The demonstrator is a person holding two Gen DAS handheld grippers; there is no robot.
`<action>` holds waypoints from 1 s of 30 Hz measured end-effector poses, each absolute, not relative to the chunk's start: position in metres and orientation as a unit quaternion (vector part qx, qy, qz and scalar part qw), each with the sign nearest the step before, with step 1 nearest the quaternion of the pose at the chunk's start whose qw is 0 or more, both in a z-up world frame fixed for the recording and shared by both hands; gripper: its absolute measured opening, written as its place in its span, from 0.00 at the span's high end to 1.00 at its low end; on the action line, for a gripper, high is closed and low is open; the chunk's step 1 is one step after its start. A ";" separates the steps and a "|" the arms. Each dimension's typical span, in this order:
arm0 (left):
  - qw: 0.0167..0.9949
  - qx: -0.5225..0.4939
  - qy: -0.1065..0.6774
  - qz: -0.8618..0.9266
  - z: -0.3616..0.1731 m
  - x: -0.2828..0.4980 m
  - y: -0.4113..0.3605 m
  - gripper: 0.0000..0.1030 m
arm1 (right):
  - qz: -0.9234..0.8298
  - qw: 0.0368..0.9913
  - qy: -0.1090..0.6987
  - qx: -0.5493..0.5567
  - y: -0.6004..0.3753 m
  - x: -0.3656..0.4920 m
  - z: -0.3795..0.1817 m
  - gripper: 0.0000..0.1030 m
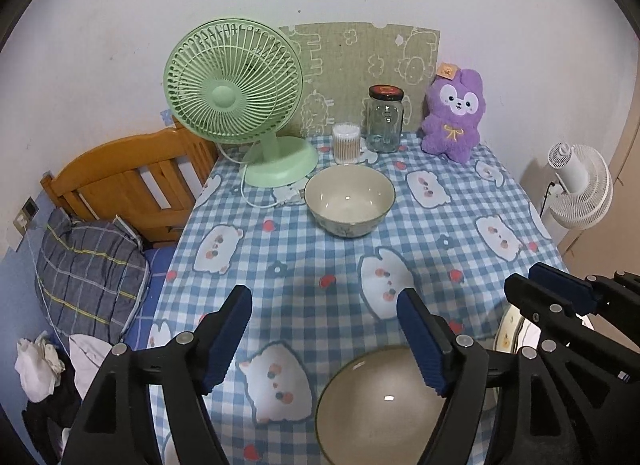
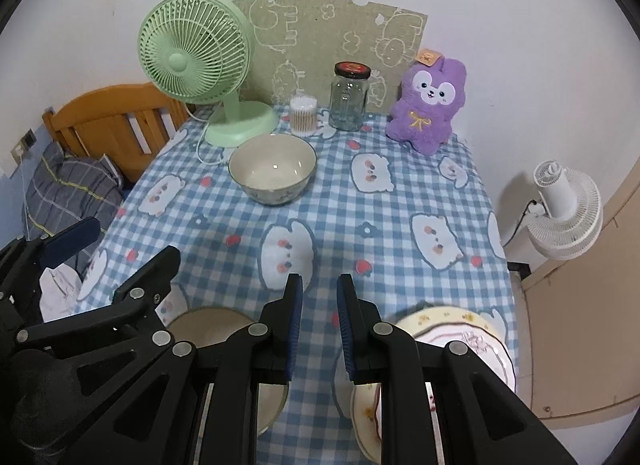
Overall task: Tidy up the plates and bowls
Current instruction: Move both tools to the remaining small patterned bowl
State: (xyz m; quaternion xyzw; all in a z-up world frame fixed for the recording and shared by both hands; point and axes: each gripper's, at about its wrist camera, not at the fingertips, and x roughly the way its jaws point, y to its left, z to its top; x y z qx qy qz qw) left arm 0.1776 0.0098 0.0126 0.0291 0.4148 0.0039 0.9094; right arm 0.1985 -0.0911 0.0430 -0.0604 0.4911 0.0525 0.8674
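Note:
A cream bowl (image 1: 349, 199) stands at the back middle of the checked tablecloth (image 1: 304, 265); it also shows in the right wrist view (image 2: 273, 168). A second cream bowl (image 1: 376, 405) sits at the near edge, under my left gripper (image 1: 326, 339), which is open wide and empty above it. In the right wrist view this near bowl (image 2: 208, 325) lies partly hidden by the grippers. Floral plates (image 2: 464, 333) lie at the near right, partly under my right gripper (image 2: 319, 325), whose jaws stand narrowly apart with nothing between them.
A green desk fan (image 1: 236, 101), a cotton swab tub (image 1: 346, 143), a glass jar (image 1: 385, 119) and a purple plush (image 1: 454, 115) line the table's back edge by the wall. A wooden bed frame (image 1: 132, 181) stands left. A white floor fan (image 2: 564, 209) stands right.

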 end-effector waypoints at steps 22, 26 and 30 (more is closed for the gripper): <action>0.900 0.008 0.435 0.018 -0.002 0.258 0.014 0.24 | 0.089 0.871 0.480 -0.046 -0.092 0.280 0.032 0.74; 0.898 0.002 0.438 0.029 -0.008 0.277 0.019 0.24 | 0.086 0.873 0.478 -0.044 -0.094 0.298 0.024 0.61; 0.895 -0.002 0.444 0.039 -0.016 0.294 0.025 0.24 | 0.088 0.874 0.476 -0.037 -0.097 0.315 0.017 0.46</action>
